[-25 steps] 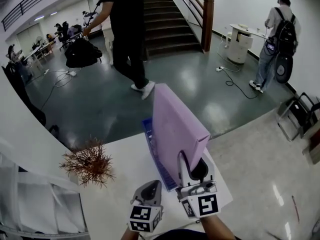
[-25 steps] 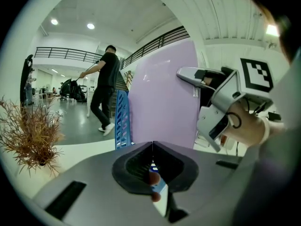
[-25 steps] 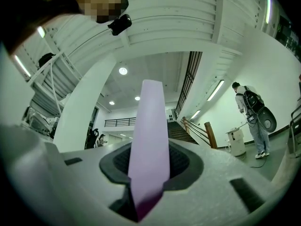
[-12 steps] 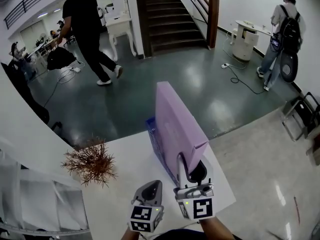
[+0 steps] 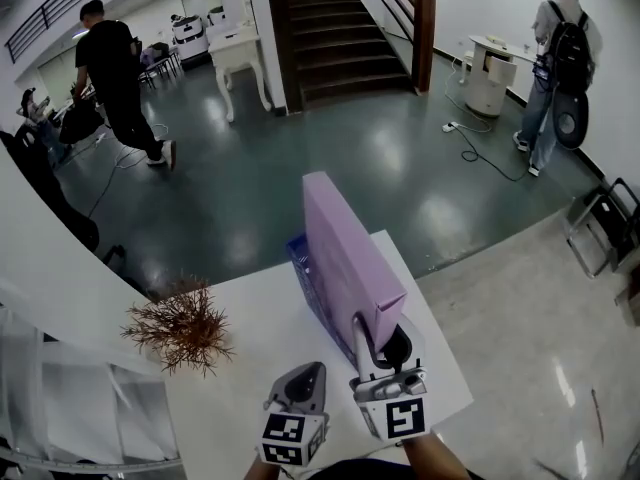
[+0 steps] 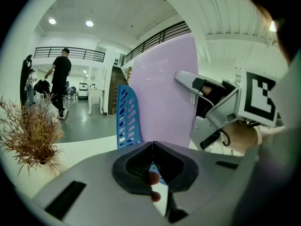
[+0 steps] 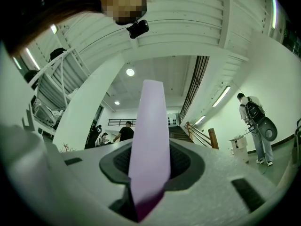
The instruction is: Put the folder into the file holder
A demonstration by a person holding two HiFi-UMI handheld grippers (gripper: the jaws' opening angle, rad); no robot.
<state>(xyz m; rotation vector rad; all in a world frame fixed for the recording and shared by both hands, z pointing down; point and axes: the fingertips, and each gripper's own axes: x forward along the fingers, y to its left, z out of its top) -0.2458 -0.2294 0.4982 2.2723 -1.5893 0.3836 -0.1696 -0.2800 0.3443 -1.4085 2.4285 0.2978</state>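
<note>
Folder (image 5: 345,258), lilac and upright, has its near bottom corner clamped between the jaws of the right gripper (image 5: 383,336). Its lower part is just beside the blue file holder (image 5: 299,260) on the white table (image 5: 250,313); whether it sits inside I cannot tell. The left gripper (image 5: 306,376) has its jaws pressed together on nothing, to the right of a dried plant (image 5: 180,326).
</note>
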